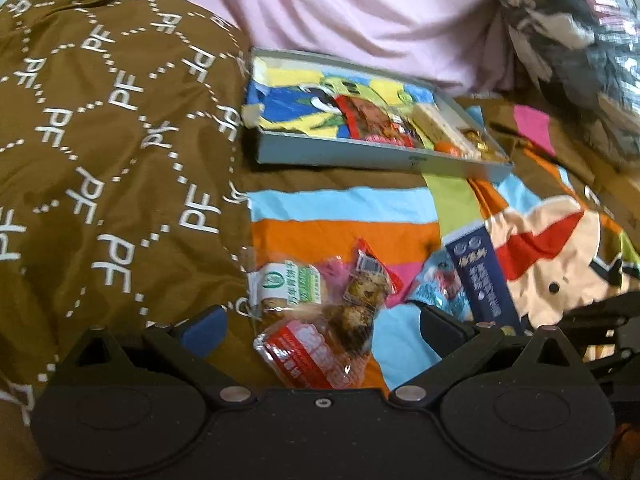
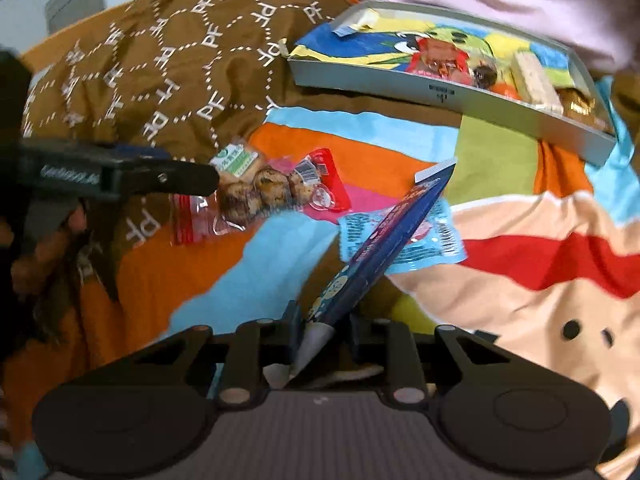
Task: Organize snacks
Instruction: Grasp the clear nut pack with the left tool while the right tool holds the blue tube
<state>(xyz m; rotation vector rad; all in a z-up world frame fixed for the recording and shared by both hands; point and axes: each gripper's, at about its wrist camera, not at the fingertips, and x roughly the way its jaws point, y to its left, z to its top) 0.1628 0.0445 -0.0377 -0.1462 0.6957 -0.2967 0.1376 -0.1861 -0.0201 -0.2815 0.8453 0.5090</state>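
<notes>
My right gripper [image 2: 324,328] is shut on the end of a long dark blue snack packet [image 2: 384,240], tilted up above the bedspread; the packet also shows in the left wrist view [image 1: 480,276]. My left gripper [image 1: 320,324] is open, its fingers on either side of a pile of clear and red snack packets [image 1: 332,320] holding brown pieces, seen too in the right wrist view [image 2: 260,192]. A light blue packet [image 2: 404,236] lies under the dark blue one. A grey tray [image 1: 360,156] further back holds several snacks on a colourful liner; it also shows in the right wrist view [image 2: 440,92].
Everything lies on a striped cartoon bedspread [image 1: 340,208]. A brown "PF" patterned quilt [image 1: 120,140] is bunched at the left. A pink sheet [image 1: 360,8] lies behind the tray. The left gripper's finger [image 2: 120,172] shows in the right wrist view.
</notes>
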